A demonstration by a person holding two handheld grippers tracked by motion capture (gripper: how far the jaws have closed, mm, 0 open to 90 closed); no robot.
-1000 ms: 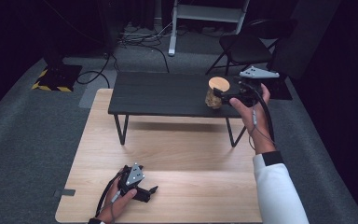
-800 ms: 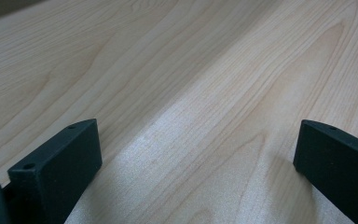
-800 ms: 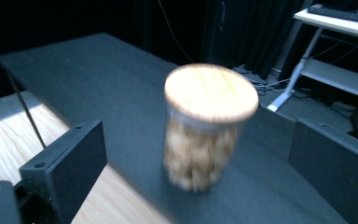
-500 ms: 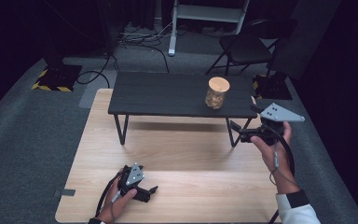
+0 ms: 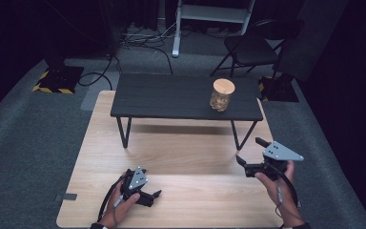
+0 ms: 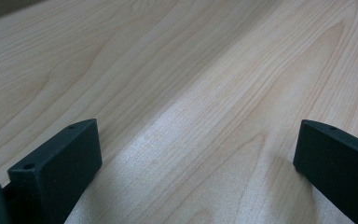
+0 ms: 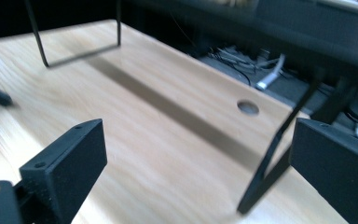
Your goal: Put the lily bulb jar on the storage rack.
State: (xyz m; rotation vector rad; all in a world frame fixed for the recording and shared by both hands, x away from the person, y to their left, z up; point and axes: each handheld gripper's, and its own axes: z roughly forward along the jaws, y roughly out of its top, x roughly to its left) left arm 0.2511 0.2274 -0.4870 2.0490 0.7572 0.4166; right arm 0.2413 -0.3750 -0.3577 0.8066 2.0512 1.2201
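Note:
A glass jar (image 5: 221, 95) with a wooden lid stands on the right part of the small black table (image 5: 167, 98). My right gripper (image 5: 249, 150) hangs over the near right of the light wooden tabletop (image 5: 181, 152), well short of the jar. Its jaws are open with nothing between them, as the right gripper view (image 7: 196, 158) also shows. My left gripper (image 5: 151, 187) rests on the wood at the near left. It is open and empty, with bare wood between its jaws in the left gripper view (image 6: 196, 154).
The black table's thin legs (image 7: 265, 163) stand close ahead of my right gripper, next to a round hole (image 7: 248, 107) in the wood. On the carpet beyond are a dark chair (image 5: 255, 47), a white stand (image 5: 176, 28), cables and a yellow-striped base (image 5: 57, 81).
My right gripper has drawn back from beside the jar, coming down and toward the near right edge of the wooden top. The jar stays on the black table. The left gripper has not moved.

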